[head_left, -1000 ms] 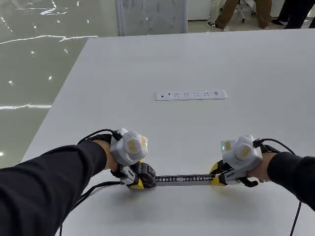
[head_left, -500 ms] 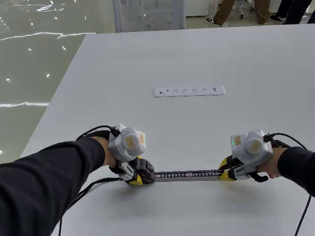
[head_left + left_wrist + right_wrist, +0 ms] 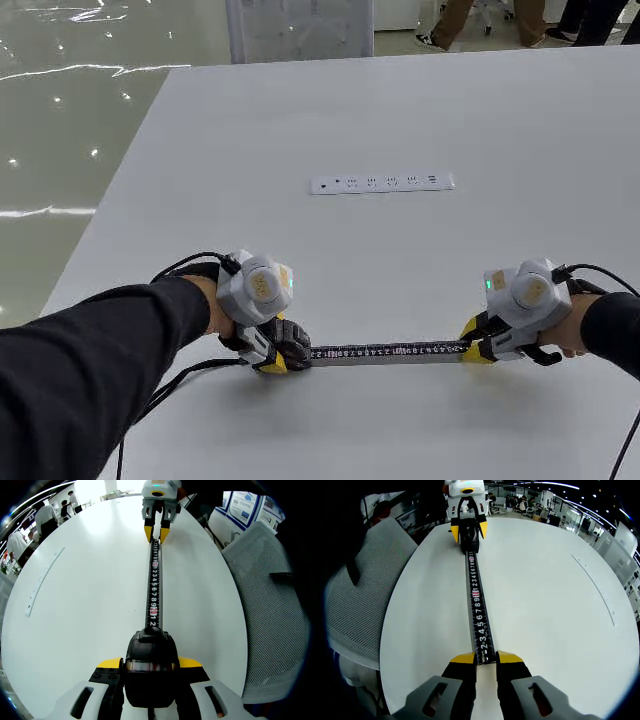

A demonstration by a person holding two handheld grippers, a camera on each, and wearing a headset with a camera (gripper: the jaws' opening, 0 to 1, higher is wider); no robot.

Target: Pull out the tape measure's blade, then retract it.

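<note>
A black tape measure case (image 3: 288, 346) (image 3: 150, 666) rests on the white table near its front edge, and my left gripper (image 3: 272, 356) (image 3: 150, 664) is shut on it. Its dark numbered blade (image 3: 388, 351) (image 3: 154, 582) (image 3: 478, 611) stretches flat over the tabletop to the right. My right gripper (image 3: 472, 350) (image 3: 485, 658) is shut on the blade's end. In the right gripper view the case (image 3: 468, 534) sits far off between the left gripper's yellow fingertips (image 3: 455, 531). The right gripper (image 3: 157, 533) appears at the far end of the blade in the left gripper view.
A white power strip (image 3: 381, 183) (image 3: 44, 580) (image 3: 596, 588) lies flat mid-table, well beyond the blade. The table edge (image 3: 95, 230) falls away to a glossy floor on the left. Cables (image 3: 190, 375) trail from both grippers. A mesh chair (image 3: 272, 595) stands by the front edge.
My right gripper has moved further right with the blade's end, so more of the blade is out. The left gripper and the case have stayed put.
</note>
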